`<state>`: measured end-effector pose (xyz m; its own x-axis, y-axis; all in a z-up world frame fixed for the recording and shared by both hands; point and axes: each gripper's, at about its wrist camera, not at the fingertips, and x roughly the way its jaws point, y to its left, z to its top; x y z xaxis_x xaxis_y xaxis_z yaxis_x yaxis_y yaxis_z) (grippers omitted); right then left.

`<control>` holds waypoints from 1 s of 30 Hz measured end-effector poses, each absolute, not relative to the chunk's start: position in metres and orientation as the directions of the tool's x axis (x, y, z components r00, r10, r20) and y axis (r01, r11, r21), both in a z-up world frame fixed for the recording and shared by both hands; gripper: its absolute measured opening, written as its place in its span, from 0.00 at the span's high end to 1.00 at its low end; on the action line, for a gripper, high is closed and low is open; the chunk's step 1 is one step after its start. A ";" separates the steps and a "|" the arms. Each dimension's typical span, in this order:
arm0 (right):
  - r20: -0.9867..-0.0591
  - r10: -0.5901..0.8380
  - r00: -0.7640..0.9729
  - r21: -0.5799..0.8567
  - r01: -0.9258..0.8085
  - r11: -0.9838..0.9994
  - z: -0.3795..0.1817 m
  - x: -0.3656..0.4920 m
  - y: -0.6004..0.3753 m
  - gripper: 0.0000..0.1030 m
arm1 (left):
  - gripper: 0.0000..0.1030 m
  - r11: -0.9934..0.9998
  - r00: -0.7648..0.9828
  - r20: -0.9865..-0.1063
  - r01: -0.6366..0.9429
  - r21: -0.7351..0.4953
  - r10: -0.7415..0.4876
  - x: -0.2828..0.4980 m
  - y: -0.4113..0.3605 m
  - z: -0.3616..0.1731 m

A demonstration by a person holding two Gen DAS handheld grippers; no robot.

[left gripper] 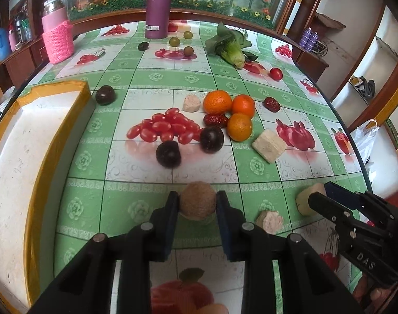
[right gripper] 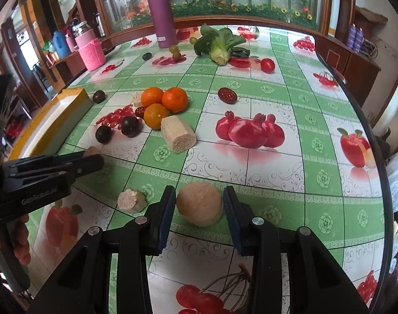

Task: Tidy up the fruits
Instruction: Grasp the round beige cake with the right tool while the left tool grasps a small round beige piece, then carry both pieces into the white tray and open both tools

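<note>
A brown round fruit (left gripper: 197,200) sits on the tablecloth between my left gripper's (left gripper: 197,201) blue pads, which press its two sides. From the right wrist view, that left gripper (right gripper: 96,157) points in from the left with the brown fruit (right gripper: 92,151) at its tips. My right gripper (right gripper: 200,204) is shut on a pale tan chunk (right gripper: 200,204) resting on the cloth; in the left wrist view the right gripper (left gripper: 320,195) holds this chunk (left gripper: 306,201) at the lower right. Three oranges (left gripper: 217,102), dark plums (left gripper: 168,154) and red dates (left gripper: 216,120) lie mid-table.
A white box with a yellow rim (left gripper: 55,89) stands at the left. A pinkish chunk (left gripper: 269,221) lies between the grippers, a pale block (left gripper: 269,145) beyond. Farther back are a leafy vegetable (left gripper: 230,47), a red tomato (left gripper: 276,73), a purple bottle (left gripper: 159,7) and a pink jar (left gripper: 57,34).
</note>
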<state>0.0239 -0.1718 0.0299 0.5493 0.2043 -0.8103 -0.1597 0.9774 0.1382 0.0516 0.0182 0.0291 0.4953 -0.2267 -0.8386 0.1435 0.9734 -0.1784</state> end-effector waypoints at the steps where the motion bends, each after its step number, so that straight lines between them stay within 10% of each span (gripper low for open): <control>1: -0.816 0.211 0.538 0.148 -0.157 0.976 0.028 0.024 -0.173 0.63 | 0.69 0.972 0.496 -0.837 0.144 -0.183 -0.231 0.050 0.019 0.030; 30: -0.780 0.349 0.520 0.169 -0.361 0.917 0.076 0.024 -0.087 0.63 | 0.69 0.952 0.606 -0.748 0.056 -0.302 -0.273 0.003 0.102 0.079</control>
